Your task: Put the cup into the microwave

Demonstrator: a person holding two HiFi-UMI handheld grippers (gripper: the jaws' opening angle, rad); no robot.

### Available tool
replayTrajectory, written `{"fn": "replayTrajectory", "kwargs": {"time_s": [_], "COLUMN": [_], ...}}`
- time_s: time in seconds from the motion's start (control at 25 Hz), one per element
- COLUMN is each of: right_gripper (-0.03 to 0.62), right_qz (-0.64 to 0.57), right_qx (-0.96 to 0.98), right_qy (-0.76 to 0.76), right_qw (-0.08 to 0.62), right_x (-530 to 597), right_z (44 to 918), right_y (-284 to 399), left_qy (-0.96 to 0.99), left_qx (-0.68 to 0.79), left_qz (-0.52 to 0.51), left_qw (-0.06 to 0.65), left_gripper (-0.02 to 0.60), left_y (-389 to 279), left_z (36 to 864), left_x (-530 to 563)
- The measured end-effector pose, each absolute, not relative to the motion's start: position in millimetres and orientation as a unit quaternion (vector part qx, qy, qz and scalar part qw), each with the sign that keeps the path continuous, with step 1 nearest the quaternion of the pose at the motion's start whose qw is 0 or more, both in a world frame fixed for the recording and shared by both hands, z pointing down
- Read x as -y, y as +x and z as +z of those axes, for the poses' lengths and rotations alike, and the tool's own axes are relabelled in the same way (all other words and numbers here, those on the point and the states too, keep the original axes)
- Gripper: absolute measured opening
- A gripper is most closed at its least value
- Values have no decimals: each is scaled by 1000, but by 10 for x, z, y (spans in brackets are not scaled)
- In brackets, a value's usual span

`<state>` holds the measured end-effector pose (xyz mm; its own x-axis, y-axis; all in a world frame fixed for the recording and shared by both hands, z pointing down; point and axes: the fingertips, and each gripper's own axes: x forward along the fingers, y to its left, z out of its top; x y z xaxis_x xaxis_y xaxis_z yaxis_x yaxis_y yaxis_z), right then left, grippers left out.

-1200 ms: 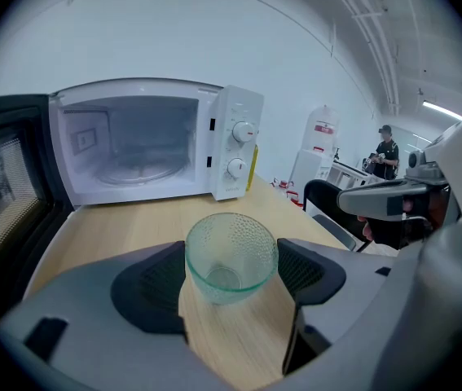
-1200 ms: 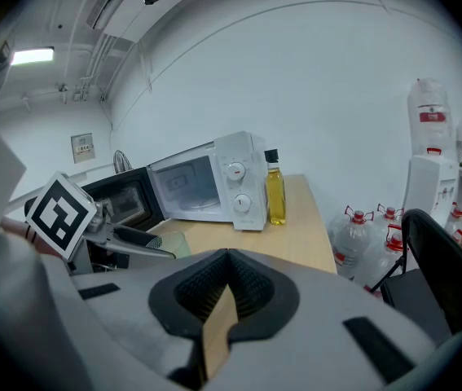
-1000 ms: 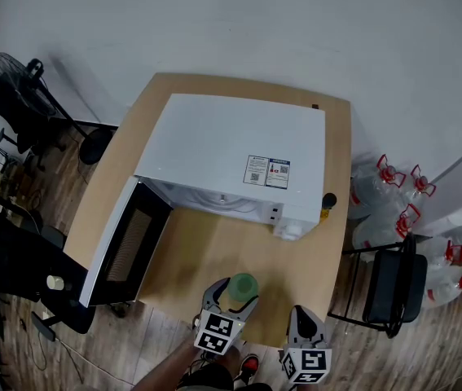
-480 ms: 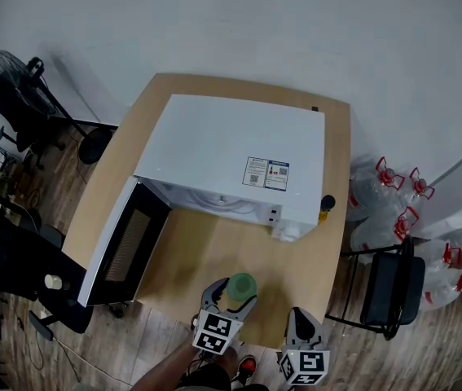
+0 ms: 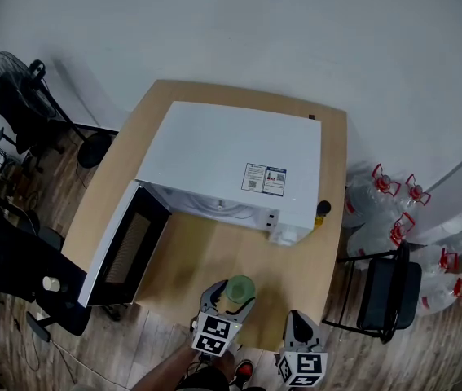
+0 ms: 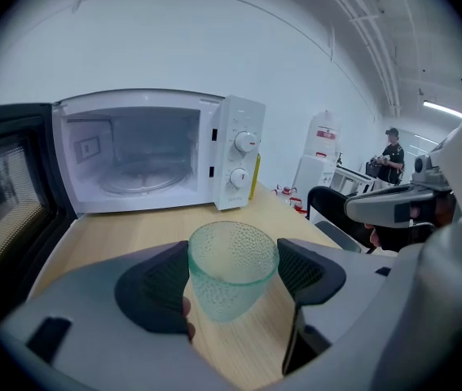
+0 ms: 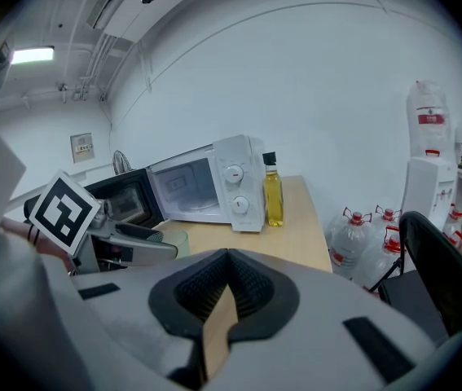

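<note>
A wooden table [image 5: 332, 251] stands on a plank floor [image 5: 451, 332]. A bottle of yellow oil [image 7: 273, 192] stands upright near the table's right edge. Off that edge sit clear water jugs [image 5: 377, 187] (red-capped, clustered together) and a black chair [image 5: 381, 287]. A black fan [image 5: 15, 65] stands beyond the far left corner.

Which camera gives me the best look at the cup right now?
The left gripper view: the cup fills the middle, rim and dimpled wall plain, between the pads of the left gripper. The head view shows only its green top; the right gripper view, a sliver.
</note>
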<state>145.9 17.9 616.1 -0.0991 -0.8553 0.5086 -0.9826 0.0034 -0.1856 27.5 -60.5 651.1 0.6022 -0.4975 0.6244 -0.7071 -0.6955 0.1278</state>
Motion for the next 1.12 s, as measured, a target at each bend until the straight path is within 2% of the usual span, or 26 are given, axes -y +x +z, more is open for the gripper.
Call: {"fn": "replayTrajectory", "kwargs": {"time_s": [1.12], "right_gripper": [17], "right_qz": [182], "right_qx": [772], "right_qy": [598], "right_qw": [116], "right_x": [546], "right_z": [5520], "right_y": [756], "left_qy": [867], "left_qx": [432], "left_qz": [198], "left_qw": [152], "left_gripper": [356], "left_y": [-301], "left_z": [5523], "left_x": [1173]}}
